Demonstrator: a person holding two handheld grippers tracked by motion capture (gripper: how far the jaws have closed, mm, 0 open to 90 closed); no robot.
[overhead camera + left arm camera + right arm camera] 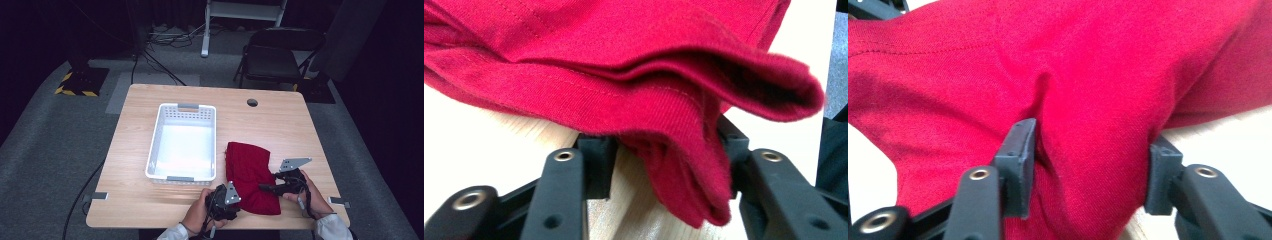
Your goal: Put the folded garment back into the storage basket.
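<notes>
Both grippers, left (pixel 235 192) and right (pixel 265 188), fingers clamped on folded red cloth (pixel 250 172), apparently firmly. Cloth on bench beside white basket (pixel 182 107); lift and transfer remain.

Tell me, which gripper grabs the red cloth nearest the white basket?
The left gripper: it pinches the red cloth's near corner, closest to the basket. The right gripper grips the far side.

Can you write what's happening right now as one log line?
left gripper: shut on red cloth | right gripper: shut on red cloth | white basket: empty
</notes>
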